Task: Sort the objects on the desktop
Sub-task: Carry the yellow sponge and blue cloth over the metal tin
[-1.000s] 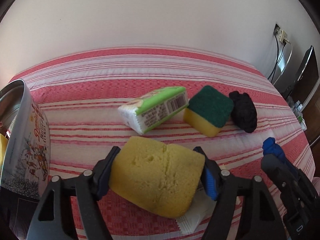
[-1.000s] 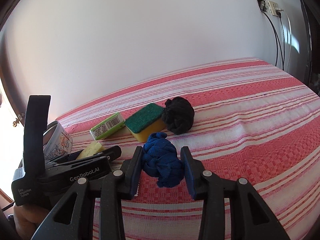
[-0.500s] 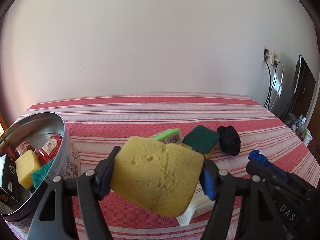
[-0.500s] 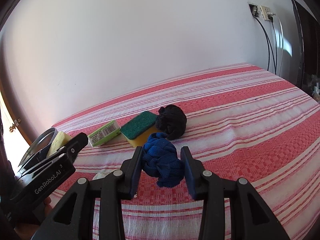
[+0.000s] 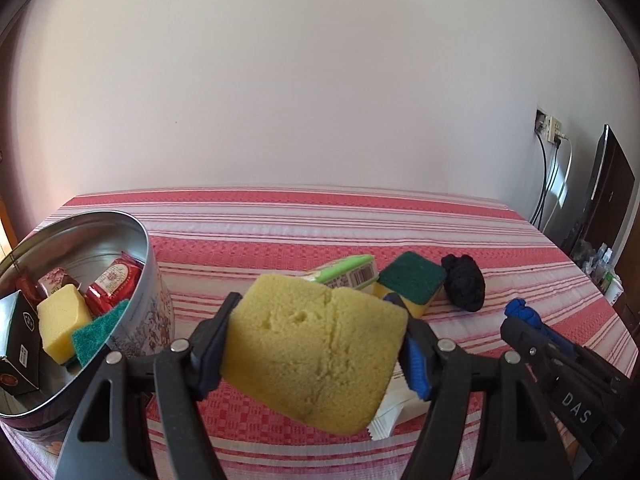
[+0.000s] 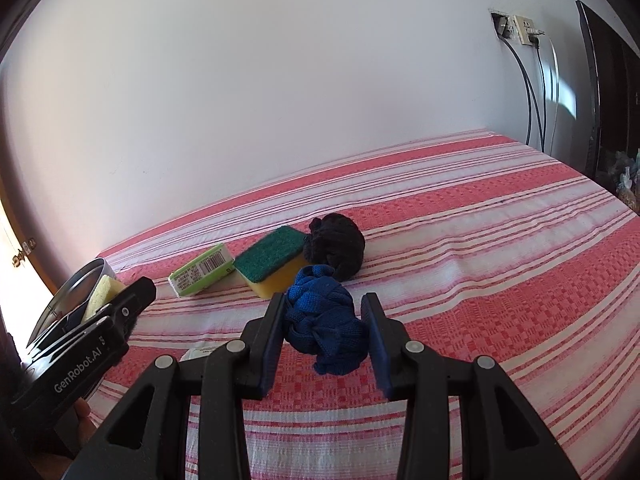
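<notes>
My left gripper [image 5: 316, 344] is shut on a big yellow sponge [image 5: 316, 352] and holds it above the striped cloth, just right of a round metal tin [image 5: 150, 280]. The tin holds a yellow sponge, a green scourer, red packets and a black box. My right gripper [image 6: 326, 338] is shut on a blue knotted cloth [image 6: 326, 320], lifted off the table. On the cloth lie a green-white packet [image 6: 202, 275], a green-topped yellow sponge [image 6: 270, 266] and a black cloth ball [image 6: 336, 242].
A white sachet [image 5: 390, 412] lies on the table [image 6: 500, 240] under my left gripper. A wall stands behind the table. A socket with cables [image 6: 520, 28] and a dark cabinet are at the far right. The left gripper [image 6: 108, 320] shows in the right wrist view.
My left gripper has risen and swung left with the yellow sponge, bringing the tin's inside into view. My right gripper has lifted a little with the blue cloth.
</notes>
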Available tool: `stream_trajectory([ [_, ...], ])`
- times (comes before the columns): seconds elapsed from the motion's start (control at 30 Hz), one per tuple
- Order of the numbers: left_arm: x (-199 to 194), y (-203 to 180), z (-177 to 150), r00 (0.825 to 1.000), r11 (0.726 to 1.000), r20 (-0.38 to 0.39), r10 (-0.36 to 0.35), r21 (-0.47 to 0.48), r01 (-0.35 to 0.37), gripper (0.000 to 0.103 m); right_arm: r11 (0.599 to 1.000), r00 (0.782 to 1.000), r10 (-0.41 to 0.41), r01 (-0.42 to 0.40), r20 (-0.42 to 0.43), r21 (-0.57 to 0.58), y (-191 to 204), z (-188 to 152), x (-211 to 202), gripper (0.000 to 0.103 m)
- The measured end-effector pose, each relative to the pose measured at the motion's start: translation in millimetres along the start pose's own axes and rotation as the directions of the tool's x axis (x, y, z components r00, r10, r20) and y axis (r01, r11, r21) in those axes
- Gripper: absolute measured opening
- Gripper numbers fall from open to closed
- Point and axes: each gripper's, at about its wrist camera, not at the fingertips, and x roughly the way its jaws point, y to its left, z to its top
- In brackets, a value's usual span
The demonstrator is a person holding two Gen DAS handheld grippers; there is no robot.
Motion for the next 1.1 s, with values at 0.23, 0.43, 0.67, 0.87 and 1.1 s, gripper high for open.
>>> stream_trajectory([
  [0.23, -6.8, 20.4, -0.4, 1.0, 1.0, -0.008, 0.014, -0.024, -0.015, 0.071, 0.999, 1.0, -0.025, 0.025, 0.015, -0.025, 6.1, -0.4, -2.3, 0.041],
  [0.43, -19.9, 32.0, 1.1, 0.999, 0.999, 0.018, 0.027, -0.024, -0.026, 0.071, 0.999, 1.0, 0.007, -0.007, 0.018, -0.046, 25.3, -5.2, -1.1, 0.041],
  [0.67, -33.1, 56.6, 1.4, 0.997, 0.997, 0.039, 0.059, -0.045, -0.057, 0.071, 0.993, 0.997, 0.072, -0.072, -0.007, -0.098, 62.4, -12.8, 0.7, 0.041],
  [0.87, -41.2, 77.1, 1.3, 0.996, 0.994, 0.044, 0.076, -0.077, -0.072, 0.071, 0.982, 0.993, 0.118, -0.117, -0.002, -0.151, 91.9, -11.9, -8.9, 0.041],
  [1.1, -53.2, 101.0, 3.6, 0.99, 0.987, 0.077, 0.118, -0.116, -0.109, 0.071, 0.961, 0.985, 0.172, -0.165, 0.008, -0.224, 126.4, -11.4, -20.3, 0.041],
])
